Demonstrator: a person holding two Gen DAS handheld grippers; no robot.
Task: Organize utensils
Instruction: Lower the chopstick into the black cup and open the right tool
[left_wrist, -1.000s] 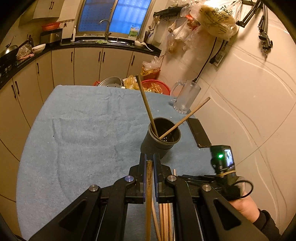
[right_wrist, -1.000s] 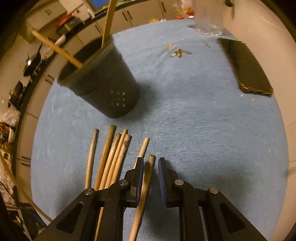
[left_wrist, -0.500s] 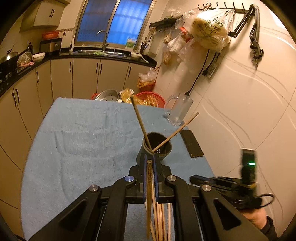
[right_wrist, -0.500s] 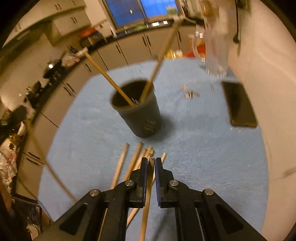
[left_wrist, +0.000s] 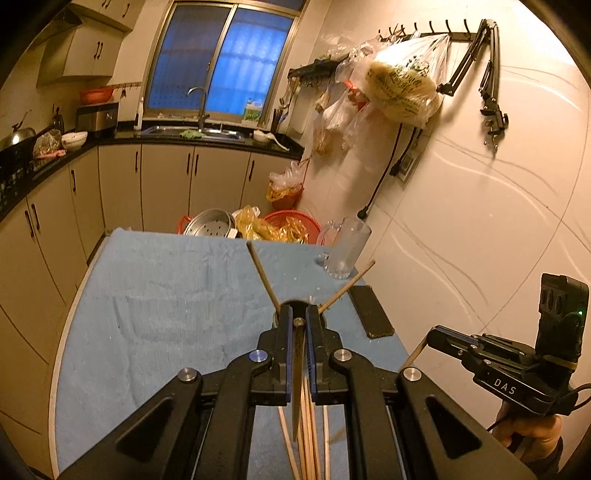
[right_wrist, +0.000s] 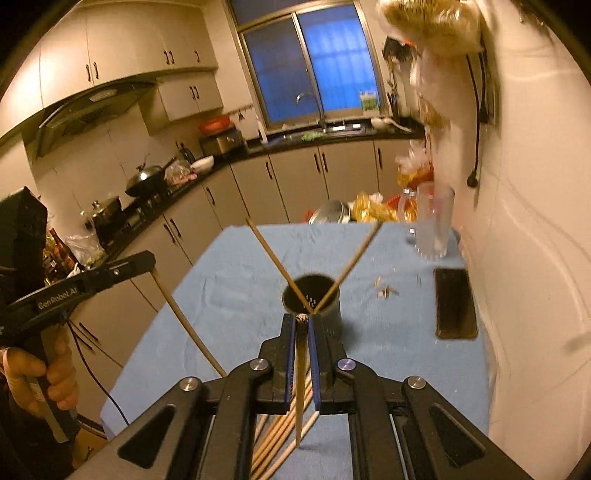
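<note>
Two chopsticks stand crossed in one dark holder cup (right_wrist: 312, 301) at the centre of the right wrist view, one leaning to the upper left, the other to the upper right. More loose chopsticks (right_wrist: 275, 435) lie in a bundle on the blue-covered bench (right_wrist: 221, 295) at the bottom of that view; the exact count is hidden behind the claw. One glass mug (right_wrist: 432, 225) stands at the far right of the bench, with one black phone (right_wrist: 455, 302) lying flat nearer the camera, and a few small scraps between the phone and the cup.

The left claw (left_wrist: 299, 332) is pinched narrow on a single chopstick (left_wrist: 297, 380) that hangs down between its pads, with the cup just behind its tips. In the right wrist view the left claw sits at middle left with a hand (right_wrist: 40, 376) wrapped round its grip. The right claw (right_wrist: 303, 334) is likewise clamped on one chopstick (right_wrist: 301, 384) whose lower end hangs clear above the bundle.

Compared with a second ago, the right claw's jaws have just been closing on that chopstick, which then lay on the bench. Both claws have risen, the right one much more, so the cup now looks smaller and lower in each view.
</note>
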